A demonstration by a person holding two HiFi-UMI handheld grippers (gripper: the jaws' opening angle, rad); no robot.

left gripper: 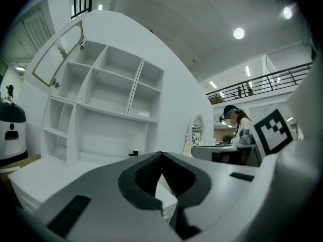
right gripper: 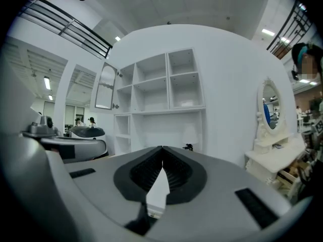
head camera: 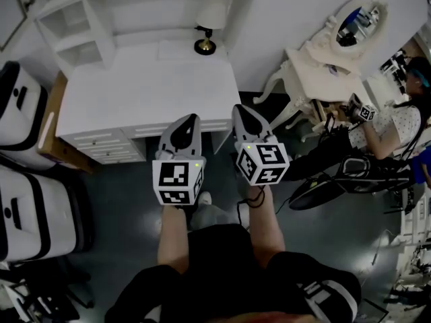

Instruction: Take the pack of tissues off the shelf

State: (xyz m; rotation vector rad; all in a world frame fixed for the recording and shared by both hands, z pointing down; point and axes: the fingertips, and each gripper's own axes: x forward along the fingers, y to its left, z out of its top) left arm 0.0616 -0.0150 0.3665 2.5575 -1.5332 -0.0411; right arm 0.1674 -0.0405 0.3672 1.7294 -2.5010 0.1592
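left gripper point(head camera: 191, 118) closed, empty | right gripper point(head camera: 240, 108) closed, empty | 1 lamp point(head camera: 206, 25) | 1 desk point(head camera: 135, 93) | 1 shelf unit point(head camera: 75, 20)

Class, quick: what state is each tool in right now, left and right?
Left tool: closed, holding nothing.
Right tool: closed, holding nothing.

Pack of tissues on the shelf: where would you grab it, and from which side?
Probably its front edge, top and bottom, straight in from the front: the pack of tissues seems to lie flat in a shelf compartment walled on both sides.
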